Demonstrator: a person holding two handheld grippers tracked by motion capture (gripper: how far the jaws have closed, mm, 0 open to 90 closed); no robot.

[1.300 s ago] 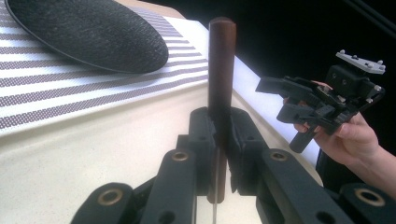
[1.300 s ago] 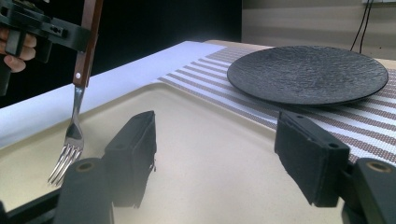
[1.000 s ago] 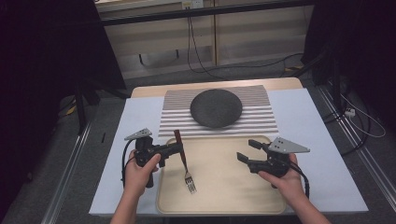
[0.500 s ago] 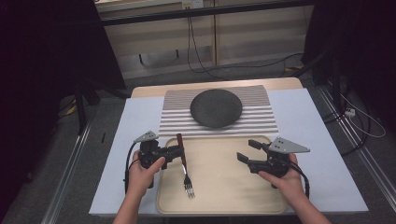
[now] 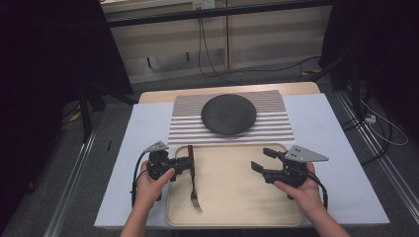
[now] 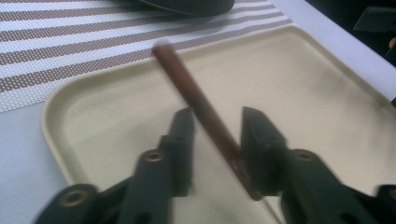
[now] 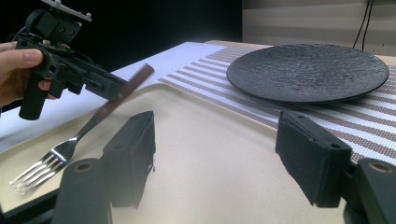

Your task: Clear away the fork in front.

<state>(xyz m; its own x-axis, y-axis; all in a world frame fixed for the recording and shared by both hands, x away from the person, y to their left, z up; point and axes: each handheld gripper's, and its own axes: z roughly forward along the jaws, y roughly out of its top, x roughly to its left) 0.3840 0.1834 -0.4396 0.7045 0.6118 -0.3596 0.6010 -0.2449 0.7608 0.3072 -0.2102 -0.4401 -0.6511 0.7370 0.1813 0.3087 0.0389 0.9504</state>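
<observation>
Left gripper of mine around the brown-handled steel fork, jaws slack, tines on the beige plastic tray — right gripper spread wide, grasping nothing.

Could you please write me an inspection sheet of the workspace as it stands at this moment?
Surface: table under a white cover, with a striped placemat at the far side and a beige tray at the near side.
Job's things: fork with a brown handle, over the tray's left part, tines toward the person.
Clutter: black plate on the placemat, nothing on it.
Grippers: left gripper has its jaws around the fork's handle, a gap visible on one side; right gripper is open over the tray, holding nothing.
Cables: one trails from each gripper; more lie on the floor beyond the table.
Surroundings: dark curtains at both sides, pale panels behind.
</observation>
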